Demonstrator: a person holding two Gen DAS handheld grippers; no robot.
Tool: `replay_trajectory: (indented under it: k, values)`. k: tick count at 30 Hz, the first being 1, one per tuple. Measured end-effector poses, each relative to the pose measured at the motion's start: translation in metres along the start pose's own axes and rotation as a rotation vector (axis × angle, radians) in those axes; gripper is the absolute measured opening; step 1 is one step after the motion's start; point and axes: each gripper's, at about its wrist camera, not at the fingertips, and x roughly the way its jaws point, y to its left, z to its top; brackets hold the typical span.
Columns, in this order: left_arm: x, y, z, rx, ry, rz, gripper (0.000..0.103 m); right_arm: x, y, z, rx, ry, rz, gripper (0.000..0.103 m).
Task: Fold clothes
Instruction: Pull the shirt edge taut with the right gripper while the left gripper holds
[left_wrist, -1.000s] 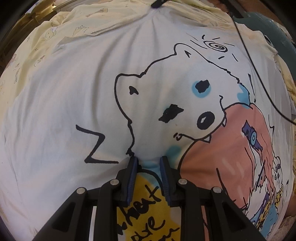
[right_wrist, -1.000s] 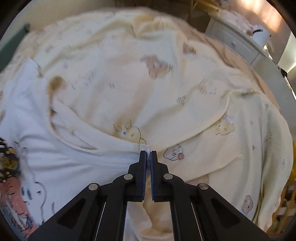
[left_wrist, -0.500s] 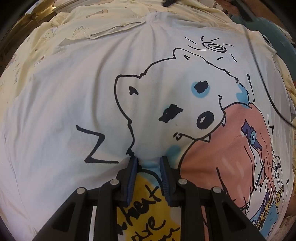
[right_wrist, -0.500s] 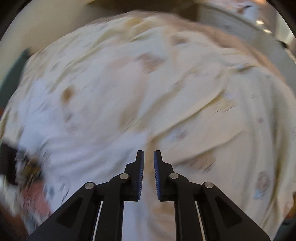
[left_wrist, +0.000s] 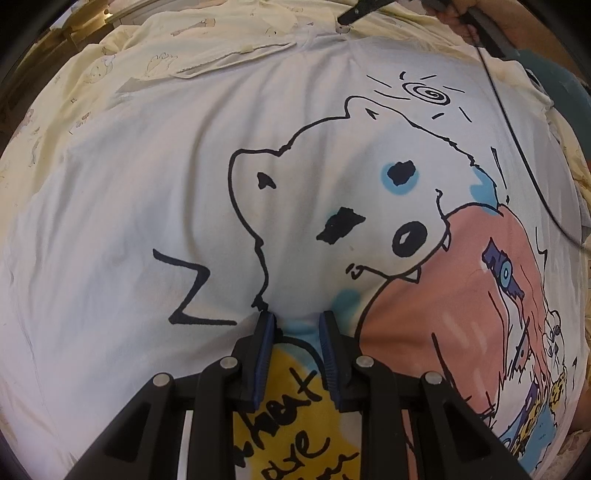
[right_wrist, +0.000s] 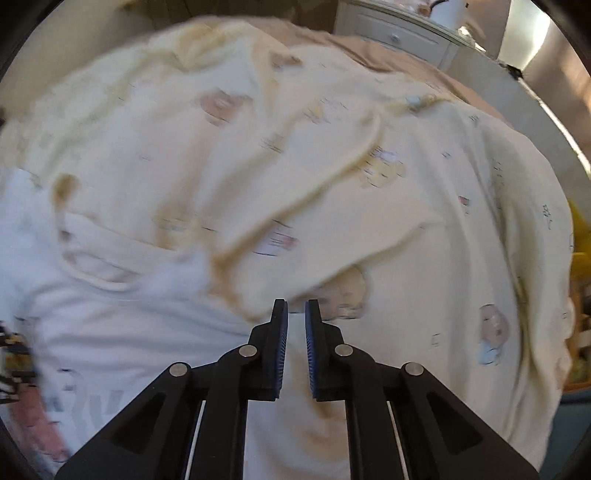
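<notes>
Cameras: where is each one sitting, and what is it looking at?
Left wrist: sits on the left gripper, looking steeply down at the white cartoon T-shirt; its own black fingers show.
Right wrist: sits on the right gripper, looking down at the cream printed blanket; its fingers show.
Shared: T-shirt and blanket appear in both.

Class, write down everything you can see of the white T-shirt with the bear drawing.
The white T-shirt is soft, thin-looking fabric, spread nearly flat, print up, on a pale yellow cartoon-print blanket. Its print shows a black-outlined bear head, a zigzag, a spiral, a pink shape and a yellow patch with handwriting. The left gripper points down at it, fingers apart, tips at the cloth. The right wrist view shows its edge against a blanket fold. A black cable crosses one side.
</notes>
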Motion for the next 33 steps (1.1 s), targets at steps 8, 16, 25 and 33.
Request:
replay_trajectory:
  k: [8,16,25,33]
  values:
    - [-0.001,-0.003,-0.003,0.0,0.001,0.001,0.026,0.04,0.057,-0.004,-0.187,0.127,0.003,0.012]
    - [-0.025,0.012,-0.008,-0.014,-0.066,-0.096,0.026,-0.011,0.018,-0.003,0.113,-0.061,-0.009,0.015]
    - [-0.055,0.055,0.049,-0.091,-0.236,-0.014,0.017,-0.033,0.108,-0.113,-0.037,0.107,0.268,0.015]
    - [-0.036,0.135,0.062,-0.256,-0.173,0.237,0.002,-0.016,0.116,-0.159,-0.039,0.155,0.288,0.014]
